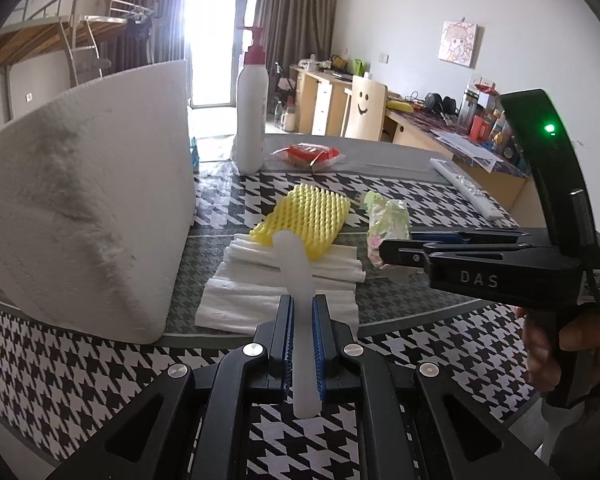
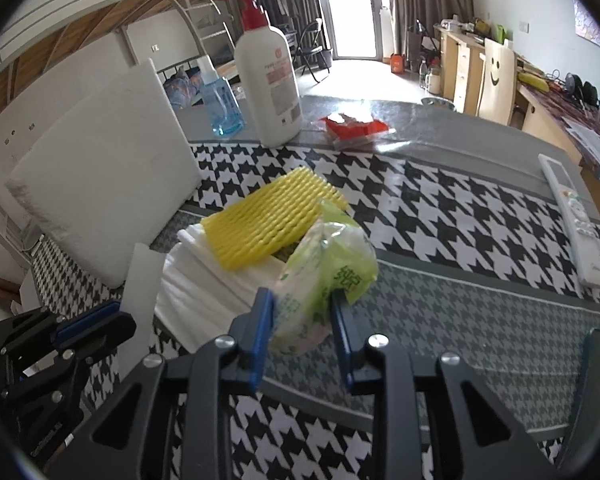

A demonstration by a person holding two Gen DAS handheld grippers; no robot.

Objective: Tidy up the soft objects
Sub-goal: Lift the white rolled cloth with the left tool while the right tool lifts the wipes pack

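Both fingers grip: left gripper (image 1: 303,316) foam strip (image 1: 296,268), right gripper (image 2: 302,312) tissue pack (image 2: 324,276), beside foam block (image 1: 88,208).

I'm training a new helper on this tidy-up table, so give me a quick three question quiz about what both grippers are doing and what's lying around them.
1. True or false: the left gripper is shut on a white foam strip.
2. What is between the fingers of the right gripper? A) red packet B) green tissue pack C) remote control
3. Fill in: the yellow foam net lies on a stack of white ____.

Key:
1. True.
2. B, the green tissue pack.
3. Foam sheets.
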